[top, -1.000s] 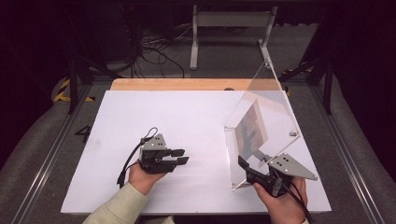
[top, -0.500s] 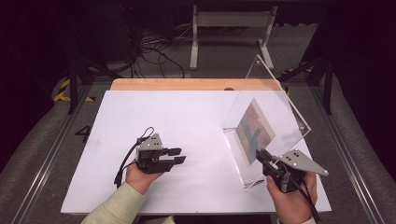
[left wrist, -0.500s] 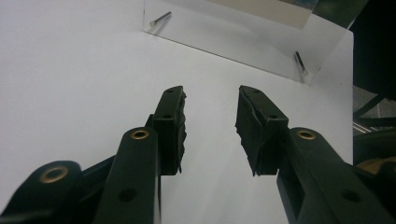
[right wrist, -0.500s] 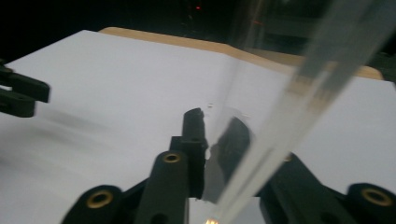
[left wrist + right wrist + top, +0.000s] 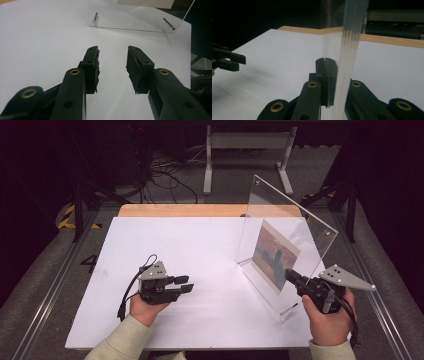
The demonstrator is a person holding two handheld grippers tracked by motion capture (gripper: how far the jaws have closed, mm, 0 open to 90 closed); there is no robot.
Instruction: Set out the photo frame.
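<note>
Leftmost on the white counter point(image 5: 210, 250), the left tongs point(image 5: 186, 286) lie low over the sheet in the person's left hand point(image 5: 145, 307), pointing toward the right side of the high view. Its jaws stand partly apart with nothing between them; in the left gripper view the black pads point(image 5: 96, 67) frame only bare white surface, and the foot of the clear panel with two small metal pins point(image 5: 95, 17) sits farther ahead. A black cable point(image 5: 131, 287) loops from the back of these tongs.

Further right, past an open stretch of counter, stands the acrylic picture frame point(image 5: 280, 225), a clear upright sheet tilted a little, with its near lower corner toward the person. A printed picture point(image 5: 274, 255) in muted red and blue sits inside it, and silver studs mark its corners.

At the far right, the right tongs point(image 5: 292, 276) in the right hand point(image 5: 327, 317) meet the frame's near lower edge. Their jaws have just been closing, and the right gripper view shows them pinched on the clear sheet point(image 5: 344, 75), whose edge runs up between the pads. A grey three-cornered plate point(image 5: 345, 277) tops these tongs. Beyond the white sheet a strip of wood point(image 5: 200, 210) edges the counter.
</note>
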